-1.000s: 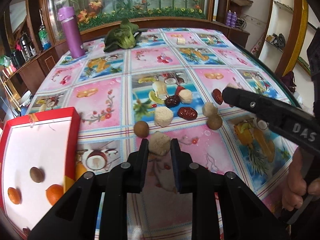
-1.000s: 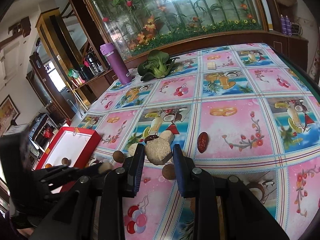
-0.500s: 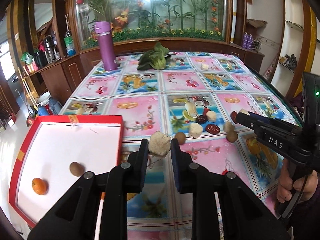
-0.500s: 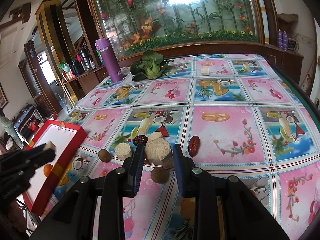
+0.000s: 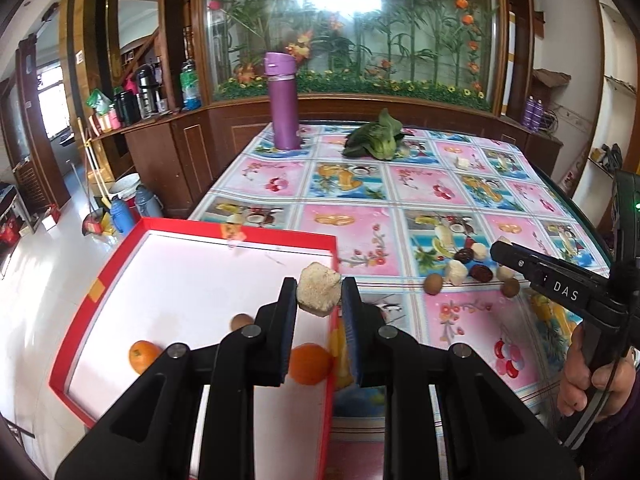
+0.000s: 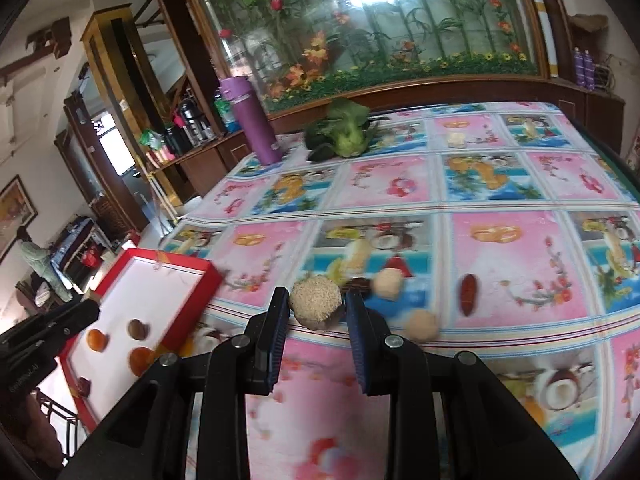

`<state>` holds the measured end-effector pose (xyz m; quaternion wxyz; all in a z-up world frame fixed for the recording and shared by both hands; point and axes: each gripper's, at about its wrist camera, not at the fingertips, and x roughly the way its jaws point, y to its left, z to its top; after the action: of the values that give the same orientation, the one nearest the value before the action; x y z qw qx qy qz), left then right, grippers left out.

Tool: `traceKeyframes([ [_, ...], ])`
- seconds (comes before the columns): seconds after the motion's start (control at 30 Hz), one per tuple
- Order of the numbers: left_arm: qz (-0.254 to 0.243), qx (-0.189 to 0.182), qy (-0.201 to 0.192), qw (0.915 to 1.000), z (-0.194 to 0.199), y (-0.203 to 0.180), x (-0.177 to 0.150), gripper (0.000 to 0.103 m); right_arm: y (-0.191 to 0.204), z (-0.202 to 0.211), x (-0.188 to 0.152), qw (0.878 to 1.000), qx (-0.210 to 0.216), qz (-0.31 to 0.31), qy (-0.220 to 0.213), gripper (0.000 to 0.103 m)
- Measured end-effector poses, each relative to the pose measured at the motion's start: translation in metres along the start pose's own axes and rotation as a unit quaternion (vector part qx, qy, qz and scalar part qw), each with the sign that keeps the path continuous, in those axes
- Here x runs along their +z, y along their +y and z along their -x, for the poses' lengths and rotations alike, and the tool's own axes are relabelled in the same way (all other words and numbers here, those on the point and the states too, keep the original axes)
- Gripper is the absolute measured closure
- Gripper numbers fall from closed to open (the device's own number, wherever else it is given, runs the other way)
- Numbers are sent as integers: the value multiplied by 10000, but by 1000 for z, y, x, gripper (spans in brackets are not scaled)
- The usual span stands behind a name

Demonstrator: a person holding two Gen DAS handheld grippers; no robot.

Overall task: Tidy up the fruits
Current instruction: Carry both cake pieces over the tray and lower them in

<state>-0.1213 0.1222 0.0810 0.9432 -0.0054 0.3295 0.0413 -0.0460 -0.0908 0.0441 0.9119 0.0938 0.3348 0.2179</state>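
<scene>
Risk of spillage: my left gripper (image 5: 319, 294) pinches a beige crumbly lump (image 5: 319, 289) above the red-rimmed white tray's (image 5: 240, 236) right edge, my right gripper (image 6: 316, 308) clamps another beige lump (image 6: 316, 305) over the tablecloth (image 6: 500, 184), so early release drops either outside.

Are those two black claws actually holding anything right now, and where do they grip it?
Yes. The left gripper pinches a pale rough lump by its sides; the right gripper grips a similar beige lump likewise.
</scene>
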Motion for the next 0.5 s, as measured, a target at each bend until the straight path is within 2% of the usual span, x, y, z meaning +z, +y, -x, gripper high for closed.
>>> traceKeyframes([
  [0.23,206,151,2,9997,2,26,-4,79,63,-18,5,9980,538,329,51,75],
  [0.5,403,289,7,9988,0,51,-9,79,106,-29,9,9945,862,588,134,75],
])
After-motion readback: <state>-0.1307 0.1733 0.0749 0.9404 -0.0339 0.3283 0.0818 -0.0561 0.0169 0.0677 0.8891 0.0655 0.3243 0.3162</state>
